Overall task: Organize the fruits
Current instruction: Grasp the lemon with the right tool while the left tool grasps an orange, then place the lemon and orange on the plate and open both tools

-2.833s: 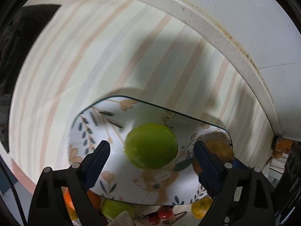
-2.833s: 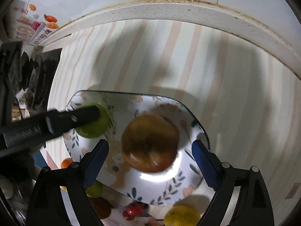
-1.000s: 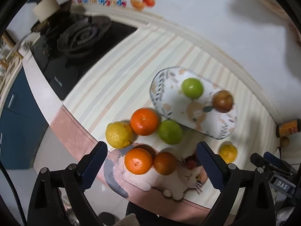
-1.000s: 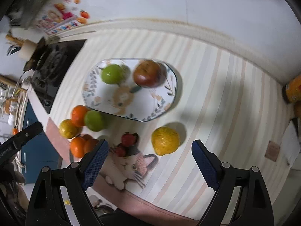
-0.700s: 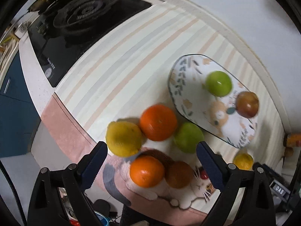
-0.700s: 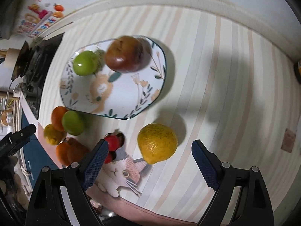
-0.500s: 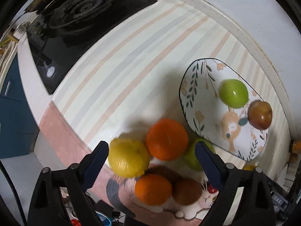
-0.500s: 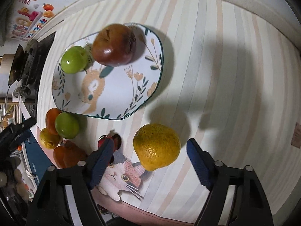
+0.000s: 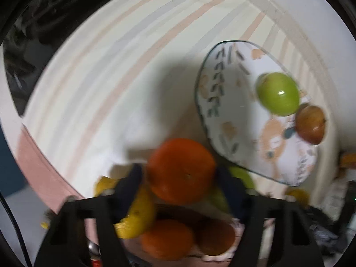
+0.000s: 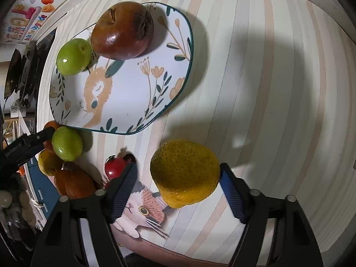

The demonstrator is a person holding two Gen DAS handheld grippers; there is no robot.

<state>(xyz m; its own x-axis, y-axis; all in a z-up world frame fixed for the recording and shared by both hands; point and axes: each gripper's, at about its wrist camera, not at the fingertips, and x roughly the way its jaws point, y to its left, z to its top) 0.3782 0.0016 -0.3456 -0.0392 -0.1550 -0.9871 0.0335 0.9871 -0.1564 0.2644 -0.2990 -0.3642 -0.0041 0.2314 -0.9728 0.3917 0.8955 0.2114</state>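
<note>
Yellow citrus [image 10: 185, 173] between right tongs [image 10: 178, 191]; no legible labels

Left gripper [image 9: 180, 178] positioned around orange [image 9: 181, 170], jaws apart, just beside plate [image 9: 222, 133] carrying green fruit [image 9: 278, 93].

Each hand-held gripper [image 10: 178, 191] has black arms, blue textured pads, silver screws.
</note>
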